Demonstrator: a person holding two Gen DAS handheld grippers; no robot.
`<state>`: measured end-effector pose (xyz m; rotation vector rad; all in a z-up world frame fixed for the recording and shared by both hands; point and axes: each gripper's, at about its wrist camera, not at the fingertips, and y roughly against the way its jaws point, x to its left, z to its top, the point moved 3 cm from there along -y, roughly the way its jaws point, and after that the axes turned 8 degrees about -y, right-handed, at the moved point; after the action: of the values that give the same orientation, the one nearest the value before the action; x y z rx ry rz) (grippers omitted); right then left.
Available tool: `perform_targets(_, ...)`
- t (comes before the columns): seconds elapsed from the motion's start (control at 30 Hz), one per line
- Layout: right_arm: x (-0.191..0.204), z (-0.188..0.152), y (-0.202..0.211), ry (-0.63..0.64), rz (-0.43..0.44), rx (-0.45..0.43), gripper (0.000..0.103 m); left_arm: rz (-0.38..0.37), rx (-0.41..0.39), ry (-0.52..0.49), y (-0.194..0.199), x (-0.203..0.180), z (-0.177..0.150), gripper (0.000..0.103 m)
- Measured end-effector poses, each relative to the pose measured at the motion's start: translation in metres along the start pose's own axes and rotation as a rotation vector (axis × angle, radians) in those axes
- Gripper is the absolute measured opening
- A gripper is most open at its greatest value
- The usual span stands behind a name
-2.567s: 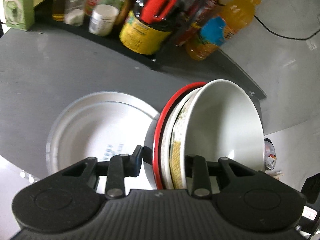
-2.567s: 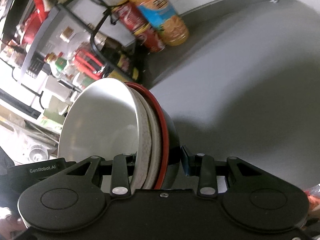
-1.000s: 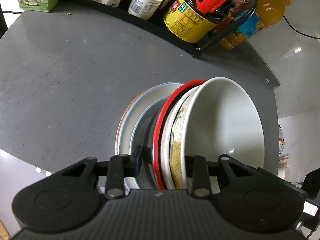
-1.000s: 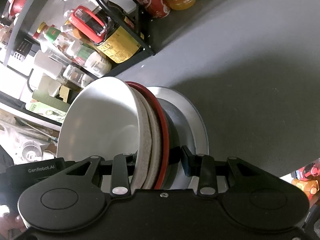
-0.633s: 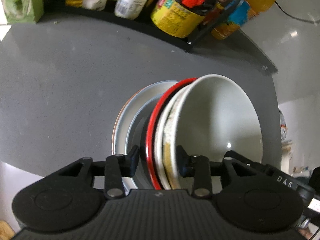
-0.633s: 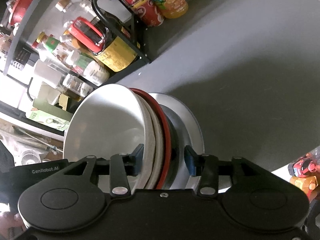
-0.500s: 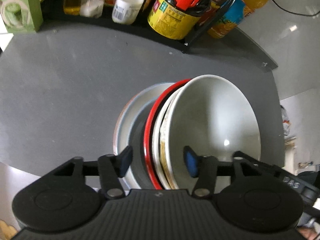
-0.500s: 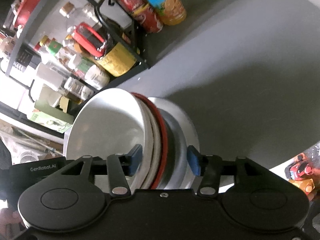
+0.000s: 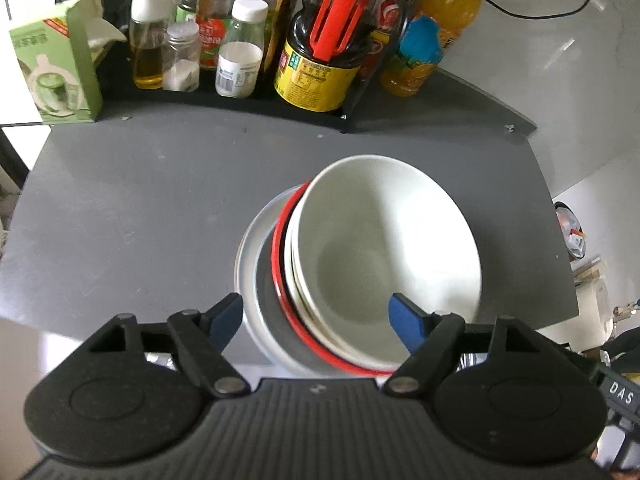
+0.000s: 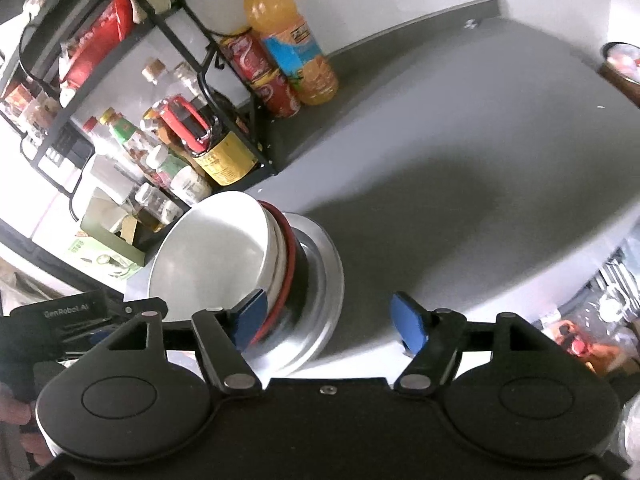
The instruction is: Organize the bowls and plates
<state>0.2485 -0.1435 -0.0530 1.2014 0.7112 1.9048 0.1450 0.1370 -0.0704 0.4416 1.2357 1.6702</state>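
A: How are the jaws of the left gripper (image 9: pixel 316 318) set?

B: They are spread wide. Nothing is held. The blue pads (image 9: pixel 404 322) are seen on each side of the stack, and no touch can be made out.

A: And the right gripper (image 10: pixel 330 320)?

B: It is spread wide too, and nothing is gripped. Its left pad (image 10: pixel 250 316) is seen just in front of the stack's edge; whether it touches cannot be told.

A: What is in the stack?

B: One smooth, round white bowl (image 9: pixel 384 240) is seen on top. At least one more pale bowl is nested under it. Below that, one bowl with a red rim (image 9: pixel 280 280) is seen. All of it is set on one flat, shiny white plate (image 9: pixel 250 276).

A: Where is it kept?

B: On the grey table (image 9: pixel 140 200), near its front edge. It is well apart from the bottles on the black rack (image 9: pixel 240 102).
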Motion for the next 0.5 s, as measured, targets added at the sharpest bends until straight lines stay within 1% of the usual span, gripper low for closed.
perform_targets(0.07, -0.001, -0.007, 0.017, 0.003, 0.007, -0.034, 0.076, -0.008, -0.021, -0.027, 0.013, -0.007, -0.006, 0.084)
perform_targets(0.13, -0.003, -0.014, 0.032, -0.001, -0.001, -0.053, 0.076, -0.004, -0.029, -0.051, 0.026, -0.013, -0.013, 0.085)
perform_targets(0.2, -0.005, -0.02, 0.046, -0.009, -0.009, -0.069, 0.077, -0.029, -0.038, -0.066, 0.037, -0.019, -0.02, 0.086)
perform_targets(0.27, -0.005, -0.026, 0.057, -0.009, -0.017, -0.086, 0.078, -0.035, -0.05, -0.088, 0.047, -0.025, -0.028, 0.089)
perform_targets(0.3, -0.006, -0.03, 0.064, -0.006, -0.022, -0.098, 0.082, -0.03, -0.057, -0.1, 0.052, -0.028, -0.031, 0.09)
perform_targets(0.47, -0.007, -0.046, 0.09, 0.002, -0.059, -0.147, 0.088, -0.046, -0.082, -0.126, 0.073, -0.04, -0.05, 0.092)
perform_targets(0.5, -0.008, -0.049, 0.096, -0.001, -0.068, -0.157, 0.09, -0.046, -0.09, -0.134, 0.076, -0.042, -0.053, 0.092)
